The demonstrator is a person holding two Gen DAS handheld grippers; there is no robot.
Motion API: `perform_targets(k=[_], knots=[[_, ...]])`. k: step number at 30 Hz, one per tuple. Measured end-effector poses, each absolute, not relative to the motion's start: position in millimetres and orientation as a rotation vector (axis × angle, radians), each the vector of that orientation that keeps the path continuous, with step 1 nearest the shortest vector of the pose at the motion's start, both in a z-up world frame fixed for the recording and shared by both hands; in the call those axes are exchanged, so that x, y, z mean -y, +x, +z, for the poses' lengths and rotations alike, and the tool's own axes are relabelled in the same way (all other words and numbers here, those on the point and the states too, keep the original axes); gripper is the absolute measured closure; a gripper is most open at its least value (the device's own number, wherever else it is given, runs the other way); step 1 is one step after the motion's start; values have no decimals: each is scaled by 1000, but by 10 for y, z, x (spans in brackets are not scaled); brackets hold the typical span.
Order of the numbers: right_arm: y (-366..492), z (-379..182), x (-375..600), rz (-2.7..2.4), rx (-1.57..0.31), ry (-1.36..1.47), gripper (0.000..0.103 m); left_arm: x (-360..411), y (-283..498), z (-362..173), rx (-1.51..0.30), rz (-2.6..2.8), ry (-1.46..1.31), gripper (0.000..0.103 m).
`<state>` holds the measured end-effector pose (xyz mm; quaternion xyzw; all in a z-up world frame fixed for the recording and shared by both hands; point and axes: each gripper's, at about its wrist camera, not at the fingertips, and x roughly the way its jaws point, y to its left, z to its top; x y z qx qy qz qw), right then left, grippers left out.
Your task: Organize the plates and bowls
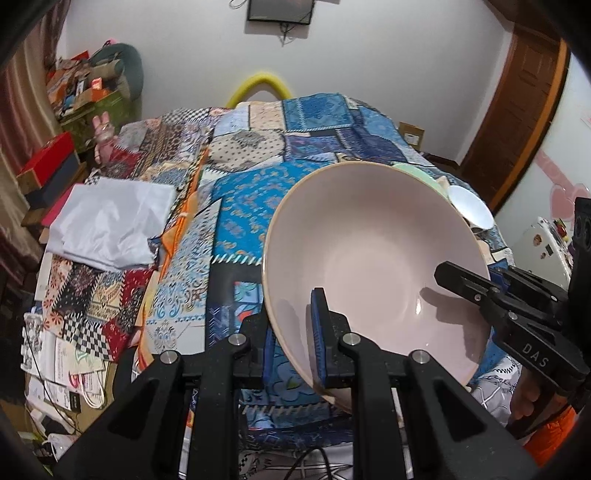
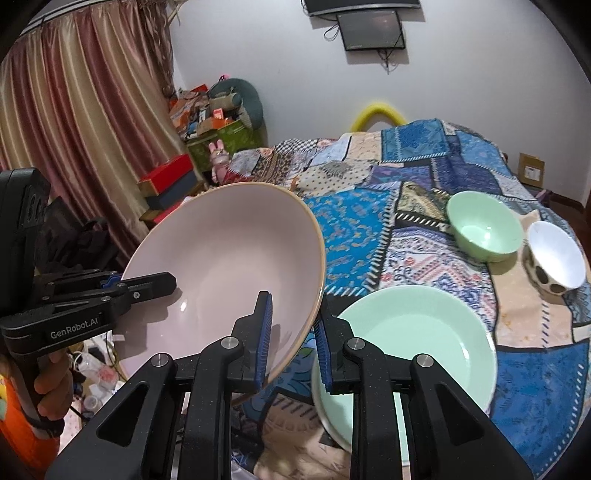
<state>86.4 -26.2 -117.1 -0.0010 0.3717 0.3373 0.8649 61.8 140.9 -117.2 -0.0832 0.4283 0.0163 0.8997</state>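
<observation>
While both tongs are clenched on the same pink bowl (image 1: 373,266), it hangs tilted in the air above the bed (image 1: 251,192). The left tongs (image 1: 295,345) grip the rim with one blue pad inside the bowl and the other pad outside, under the wall. The right tongs (image 2: 291,341) grip the opposite part of the rim in the same way, one pad inside and one outside. In the left wrist view the right tongs reach in from the right edge, and fingers of a hand (image 1: 526,404) are seen below them, next to an orange sleeve (image 1: 550,439).

Just beside the pink bowl, low in the right wrist view, a large mint green plate (image 2: 417,347) lies on the patchwork cover of the bed. Farther back a small green bowl (image 2: 484,229) stands upright, and near it a white bowl with dark spots (image 2: 556,260) leans to one side; whether these two touch is not clear to me.

On the left part of the bed a white folded cloth (image 1: 110,225) lies. Behind the bed stand a yellow curved tube (image 1: 258,86), a white wall with a dark screen (image 2: 373,29), curtains (image 2: 81,122) and a heap of boxes (image 2: 218,122).
</observation>
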Motion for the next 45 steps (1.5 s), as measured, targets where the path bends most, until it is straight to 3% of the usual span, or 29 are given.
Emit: perform_targets(k=[23,45], knots=[[1179,-1790,-132,718,-970,-46,83,-1829,977,-1999,-1065,63,-256,86],[1299,-2017,-234,723,-1048,-79,82,-1955,1166,-2337,-1143,51,-303,86]])
